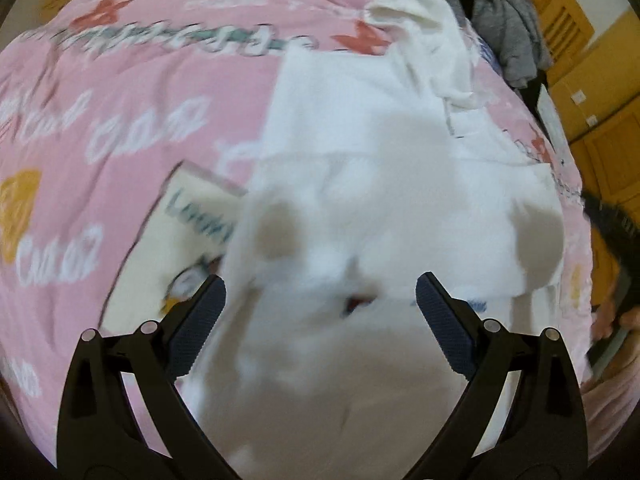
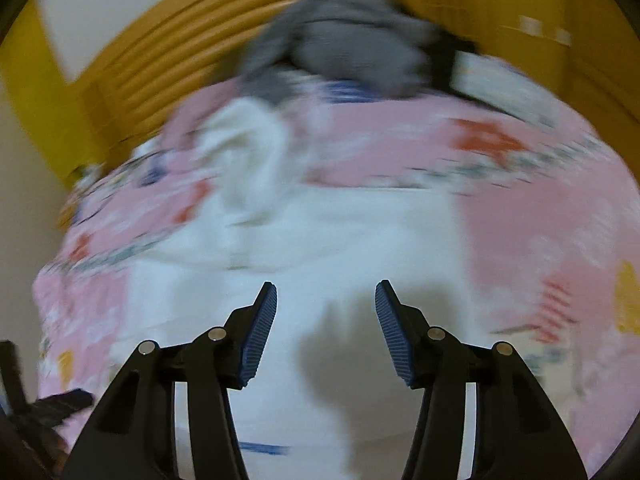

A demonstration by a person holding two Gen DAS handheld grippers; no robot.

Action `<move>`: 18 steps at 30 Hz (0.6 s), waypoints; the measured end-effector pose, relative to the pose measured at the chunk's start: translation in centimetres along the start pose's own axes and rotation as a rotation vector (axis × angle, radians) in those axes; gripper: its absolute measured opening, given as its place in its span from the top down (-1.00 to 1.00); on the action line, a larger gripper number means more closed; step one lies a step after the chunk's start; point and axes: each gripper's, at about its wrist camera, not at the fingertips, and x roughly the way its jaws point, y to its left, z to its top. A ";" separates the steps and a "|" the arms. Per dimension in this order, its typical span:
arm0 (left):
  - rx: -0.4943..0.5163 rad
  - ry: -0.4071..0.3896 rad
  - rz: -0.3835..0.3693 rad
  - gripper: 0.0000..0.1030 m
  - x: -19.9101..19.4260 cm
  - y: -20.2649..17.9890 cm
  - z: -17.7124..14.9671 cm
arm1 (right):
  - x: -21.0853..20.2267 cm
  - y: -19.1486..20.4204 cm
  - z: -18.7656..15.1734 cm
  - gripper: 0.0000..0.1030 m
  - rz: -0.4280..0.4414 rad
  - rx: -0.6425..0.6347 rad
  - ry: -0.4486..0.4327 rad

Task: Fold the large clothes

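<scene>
A large white garment [image 1: 360, 184] lies spread on a pink printed bedspread [image 1: 132, 120]. In the left wrist view my left gripper [image 1: 320, 292] is open, its jaws wide apart just above the garment's near part, holding nothing. In the right wrist view the same white garment [image 2: 340, 240] fills the middle, with a bunched sleeve or hood [image 2: 244, 152] at its far left. My right gripper [image 2: 326, 300] is open above the cloth, empty. Both views are blurred by motion.
A grey garment [image 1: 500, 20] lies heaped at the far edge of the bed; it also shows in the right wrist view [image 2: 344, 40]. An orange wooden headboard [image 2: 180, 48] and cabinets [image 1: 600, 140] border the bed. A pale printed panel [image 1: 192, 232] lies left of the white garment.
</scene>
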 end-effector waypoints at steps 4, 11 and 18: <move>0.059 -0.005 0.183 -0.82 3.0 -2.9 2.7 | 1.1 -6.8 -1.3 0.08 -0.057 0.147 0.036; 0.037 0.084 0.491 -0.81 9.3 -1.4 3.7 | 5.4 -10.2 -6.1 0.40 -0.049 0.155 0.163; 0.071 0.054 0.573 -0.84 10.0 -1.3 2.1 | 7.0 -7.9 -7.5 0.49 -0.168 -0.079 0.200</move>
